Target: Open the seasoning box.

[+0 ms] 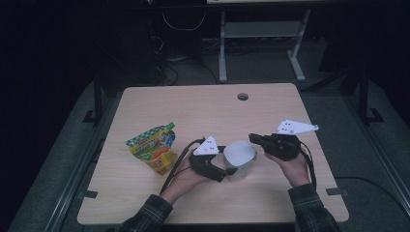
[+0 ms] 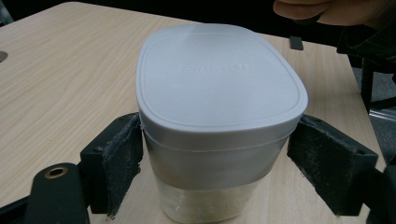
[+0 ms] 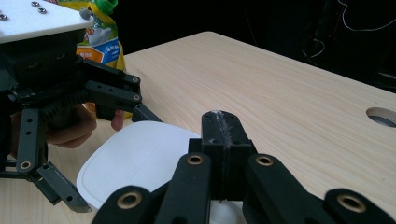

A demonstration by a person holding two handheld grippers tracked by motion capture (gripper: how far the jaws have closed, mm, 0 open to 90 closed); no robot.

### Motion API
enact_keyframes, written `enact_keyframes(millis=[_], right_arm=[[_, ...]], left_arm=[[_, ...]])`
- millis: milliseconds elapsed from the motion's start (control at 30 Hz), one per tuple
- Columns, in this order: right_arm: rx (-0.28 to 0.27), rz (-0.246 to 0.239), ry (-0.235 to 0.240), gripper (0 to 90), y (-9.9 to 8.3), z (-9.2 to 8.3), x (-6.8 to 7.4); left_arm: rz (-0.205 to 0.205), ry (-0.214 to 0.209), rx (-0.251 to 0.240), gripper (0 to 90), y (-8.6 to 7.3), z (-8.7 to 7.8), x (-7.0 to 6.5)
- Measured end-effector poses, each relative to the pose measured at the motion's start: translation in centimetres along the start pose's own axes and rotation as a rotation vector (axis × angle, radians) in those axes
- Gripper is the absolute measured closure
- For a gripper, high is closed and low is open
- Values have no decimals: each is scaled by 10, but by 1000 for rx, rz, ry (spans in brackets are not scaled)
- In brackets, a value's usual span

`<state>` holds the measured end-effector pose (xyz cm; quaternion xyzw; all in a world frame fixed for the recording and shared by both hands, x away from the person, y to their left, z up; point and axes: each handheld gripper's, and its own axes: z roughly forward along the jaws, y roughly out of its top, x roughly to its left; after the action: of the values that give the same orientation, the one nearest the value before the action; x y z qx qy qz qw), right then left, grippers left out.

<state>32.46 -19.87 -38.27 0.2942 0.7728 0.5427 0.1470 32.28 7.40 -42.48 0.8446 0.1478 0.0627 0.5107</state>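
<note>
Container: a clear plastic tub with a pale grey snap-on lid [image 2: 219, 81] stands upright near the middle of the light wooden tabletop [image 1: 203, 104], toward the person's side.
Left gripper [image 1: 227, 166]: its jaws straddle the tub just under the lid rim; the pads sit at the walls, and I cannot tell whether they truly press.
Right gripper [image 3: 222, 126]: jaws pressed together, empty, tip just beside the lid's edge.
Handling: it looks light and stiff, smooth-walled, so likely slippery; the band below the lid seems the surest hold, and a hard squeeze might flex the wall.
Contents: something pale at the bottom, unclear.
Room: a yellow-and-green spouted pouch [image 1: 153, 147] stands to the left, apart; open wood beyond, the near edge close.
</note>
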Motion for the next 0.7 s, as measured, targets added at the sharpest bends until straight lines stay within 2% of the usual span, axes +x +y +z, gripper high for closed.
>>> enact_keyframes(millis=[200, 700], right_arm=[[-1, 2, -3, 896, 0, 0, 0], [-4, -1, -2, 897, 1, -2, 1]], left_arm=[[14, 0, 1, 182, 2, -2, 0], [-5, 0, -34, 214, 6, -8, 0]])
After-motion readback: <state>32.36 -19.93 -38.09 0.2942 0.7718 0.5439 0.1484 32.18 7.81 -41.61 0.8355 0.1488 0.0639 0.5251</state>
